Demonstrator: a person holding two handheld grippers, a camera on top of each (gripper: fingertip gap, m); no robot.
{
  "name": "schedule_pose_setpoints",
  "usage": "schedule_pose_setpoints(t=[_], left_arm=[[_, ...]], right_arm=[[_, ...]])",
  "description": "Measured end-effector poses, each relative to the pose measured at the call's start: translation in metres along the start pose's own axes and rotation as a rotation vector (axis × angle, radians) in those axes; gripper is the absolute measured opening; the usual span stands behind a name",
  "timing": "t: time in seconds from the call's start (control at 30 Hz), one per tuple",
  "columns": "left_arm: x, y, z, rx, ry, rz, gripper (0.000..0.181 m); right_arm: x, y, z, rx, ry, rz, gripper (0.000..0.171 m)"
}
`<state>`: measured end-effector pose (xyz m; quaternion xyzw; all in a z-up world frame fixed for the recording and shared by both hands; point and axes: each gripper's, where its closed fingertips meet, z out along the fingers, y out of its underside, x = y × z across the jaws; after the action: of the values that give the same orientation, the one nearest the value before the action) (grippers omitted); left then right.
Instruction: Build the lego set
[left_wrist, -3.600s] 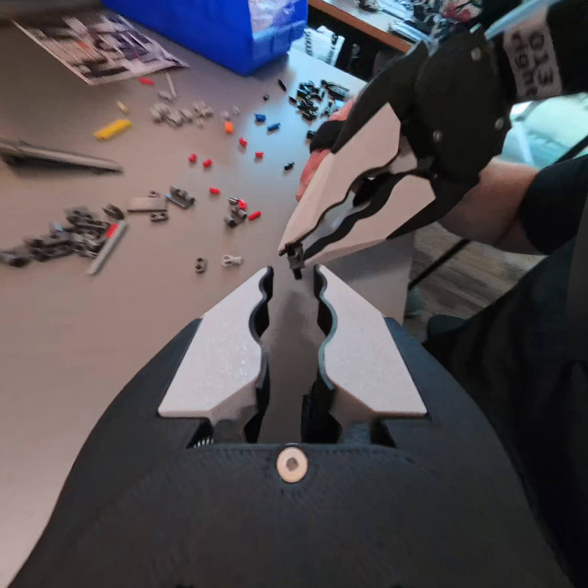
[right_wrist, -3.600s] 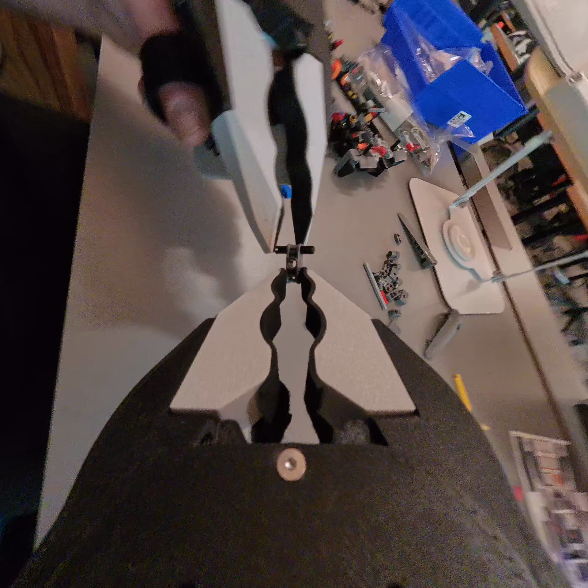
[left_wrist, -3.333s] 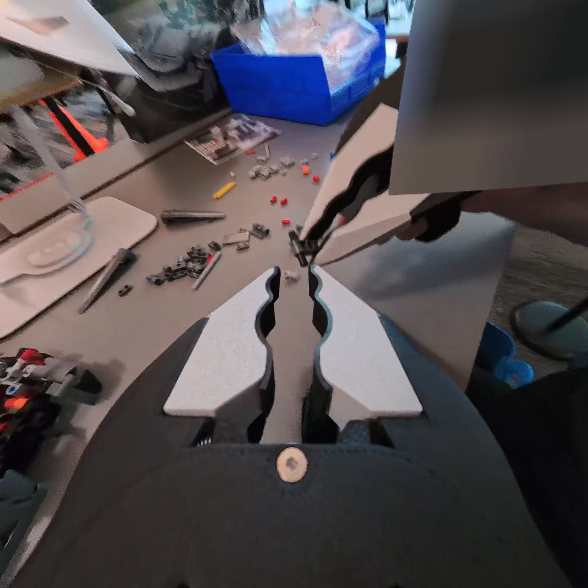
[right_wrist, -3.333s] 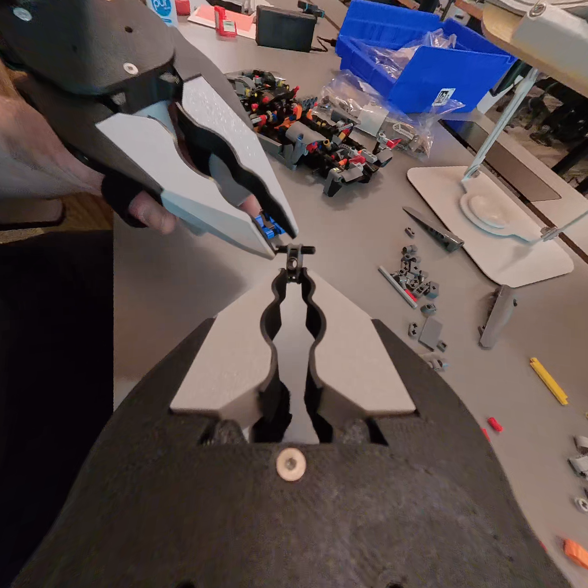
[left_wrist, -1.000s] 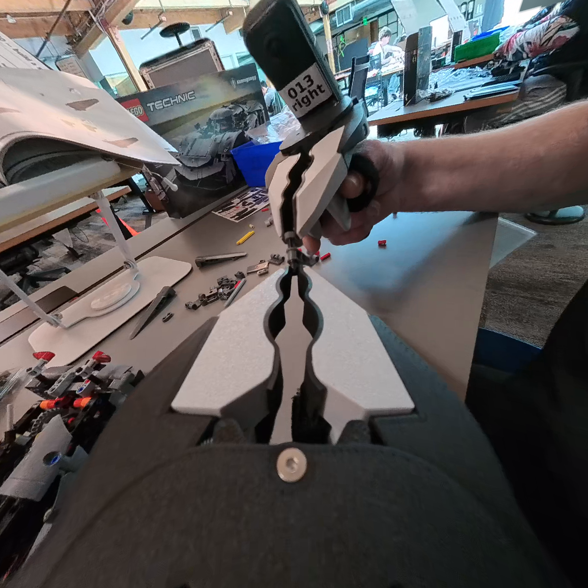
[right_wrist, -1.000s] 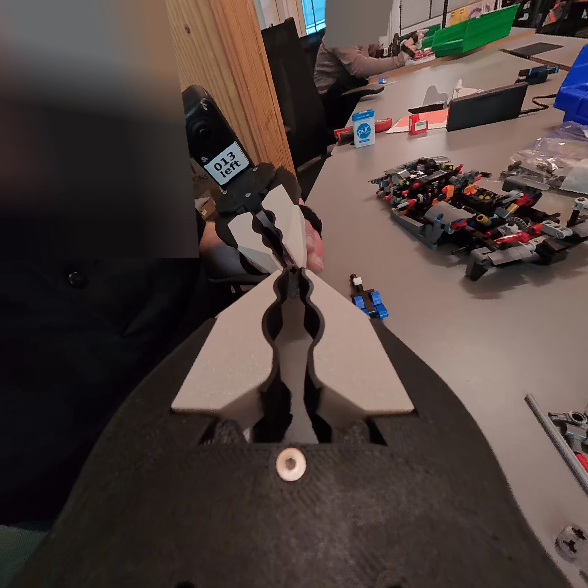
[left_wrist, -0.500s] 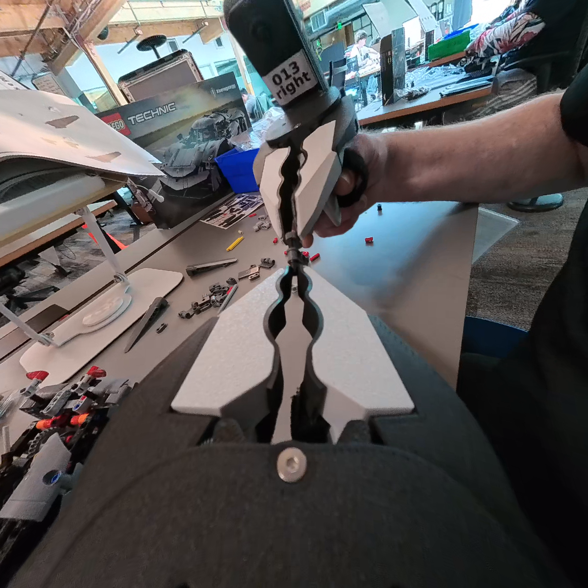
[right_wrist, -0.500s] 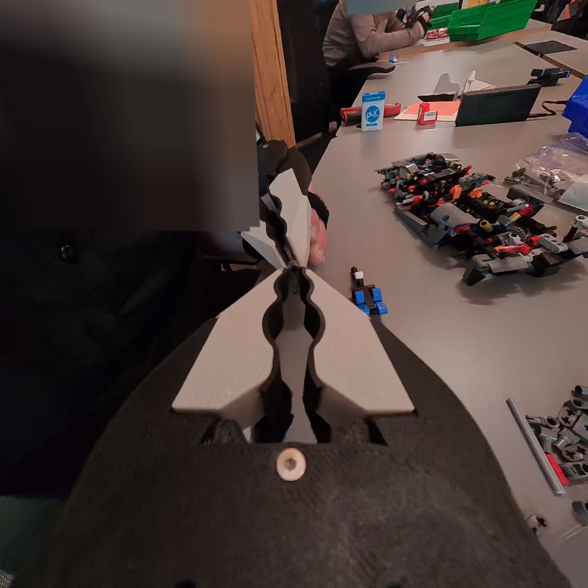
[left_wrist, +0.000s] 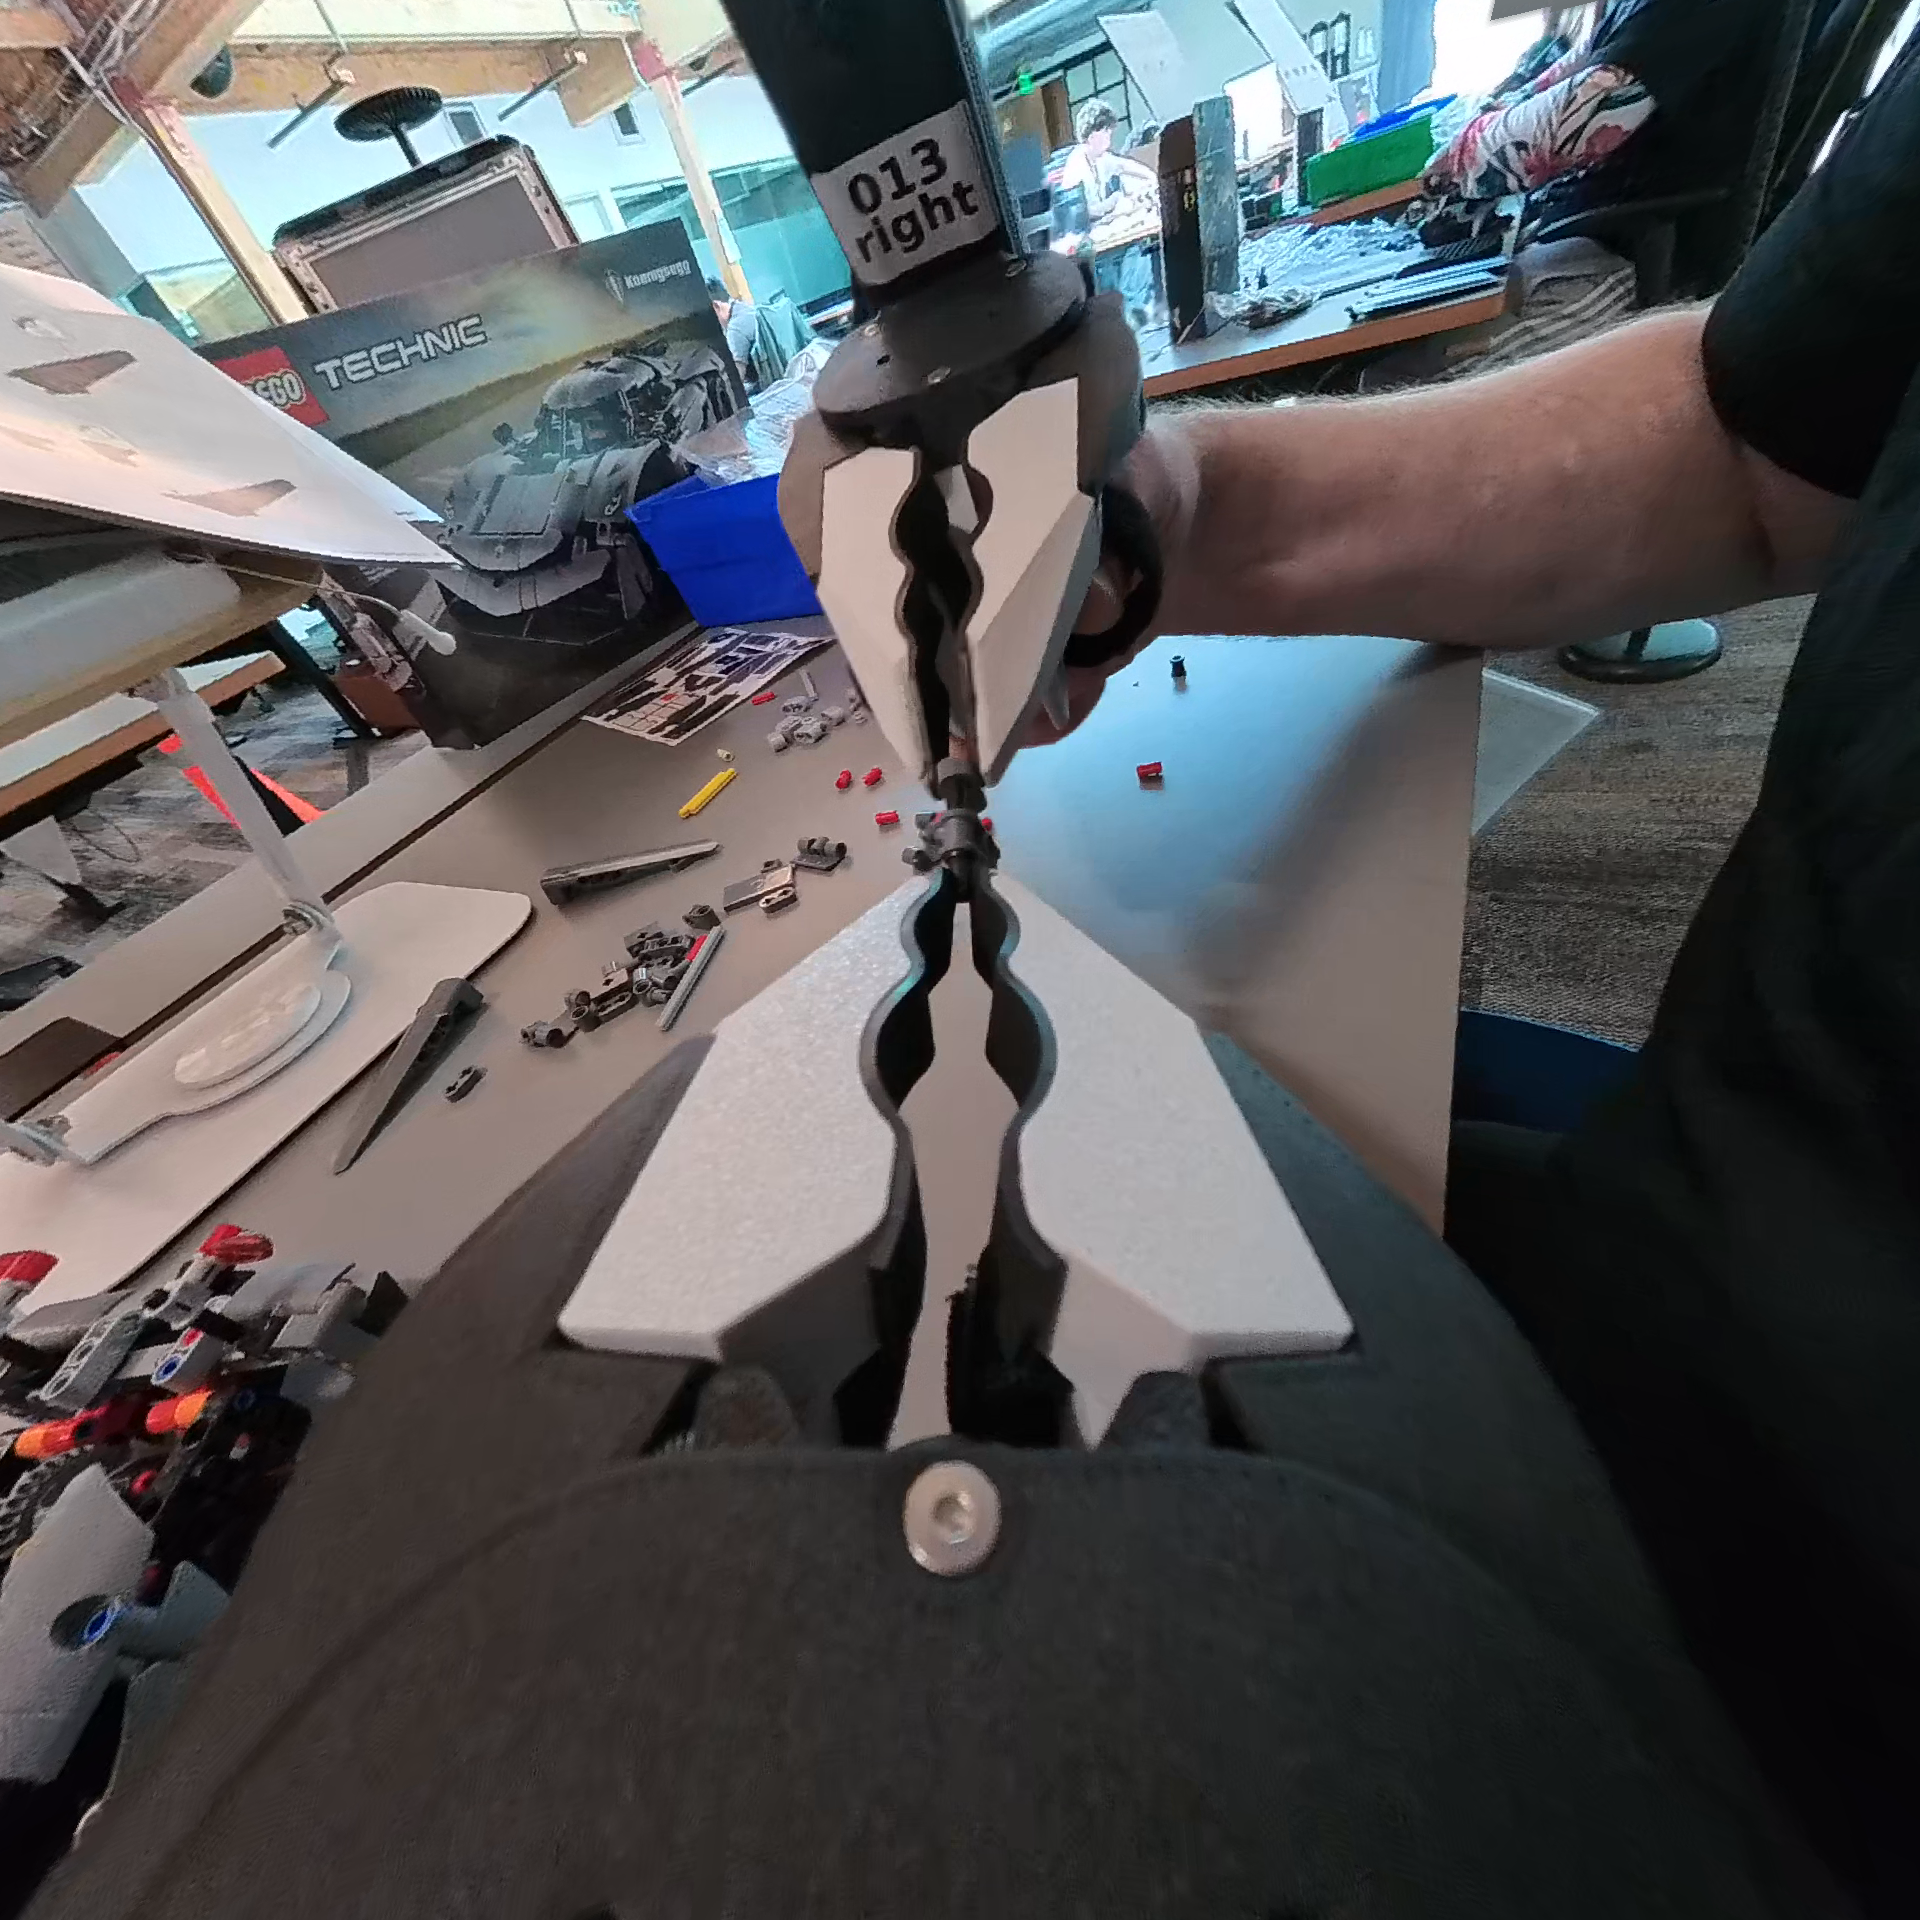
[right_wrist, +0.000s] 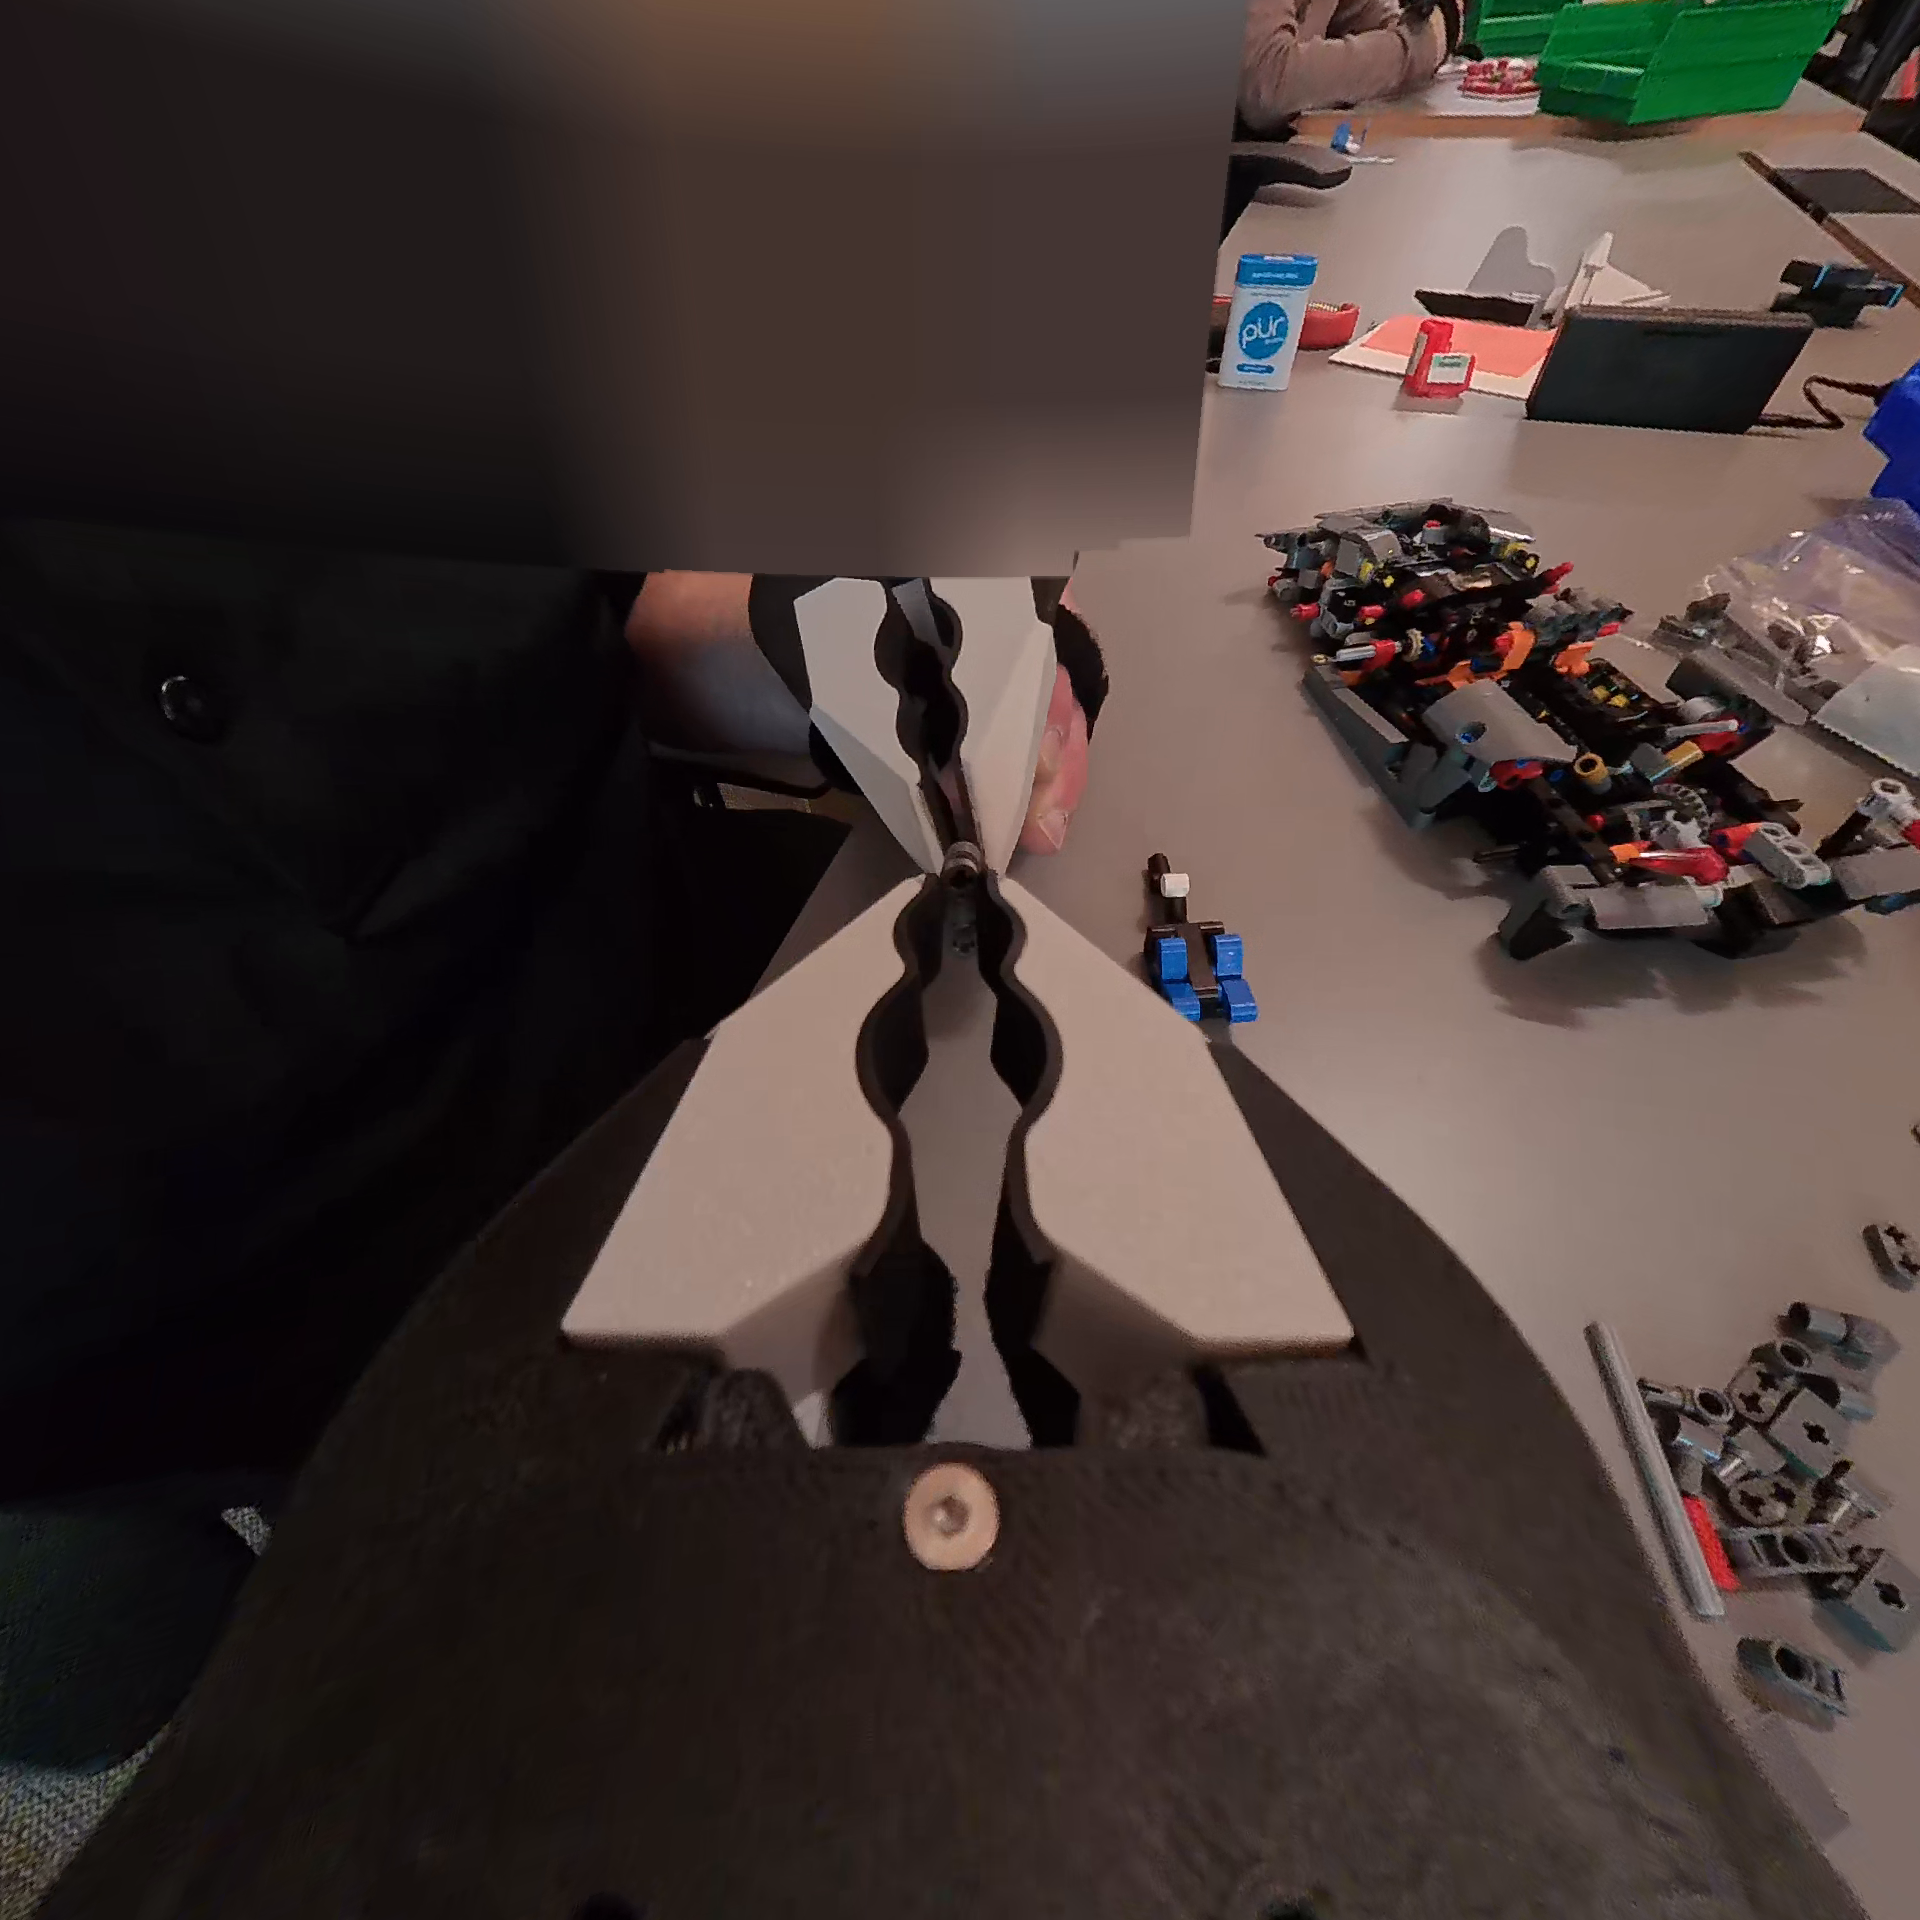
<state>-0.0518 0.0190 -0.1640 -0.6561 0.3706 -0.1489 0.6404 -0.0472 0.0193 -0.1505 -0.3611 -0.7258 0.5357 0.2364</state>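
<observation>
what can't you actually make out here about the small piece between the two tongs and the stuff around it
- Small dark piece: too small, half hidden by the fingertips of the left tongs and right tongs in both views; whether it is one part or two is unclear.
- Built model: cut off by the left edge in the left wrist view.
- Loose grey parts: cut off by the right edge in the right wrist view.
- Upper left of the right wrist view: blurred over.

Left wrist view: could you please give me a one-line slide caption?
Left gripper and right gripper, jaws shut, meet tip to tip on a small dark lego piece above the grey table.
</observation>
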Motion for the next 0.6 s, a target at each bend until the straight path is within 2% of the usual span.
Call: schedule_pose_setpoints(t=[0.23, 0.6], left_arm=[[0.0035, 0.0002, -0.0008, 0.001, 0.036, -0.001, 0.001], [0.0021, 0.0054, 0.0028, -0.04, 0.03, -0.006, 0.001]], right_arm=[[-0.0042, 0.0003, 0.0015, -0.033, 0.008, -0.053, 0.003], [-0.0023, 0.0037, 0.0019, -0.139, 0.125, -0.186, 0.003]])
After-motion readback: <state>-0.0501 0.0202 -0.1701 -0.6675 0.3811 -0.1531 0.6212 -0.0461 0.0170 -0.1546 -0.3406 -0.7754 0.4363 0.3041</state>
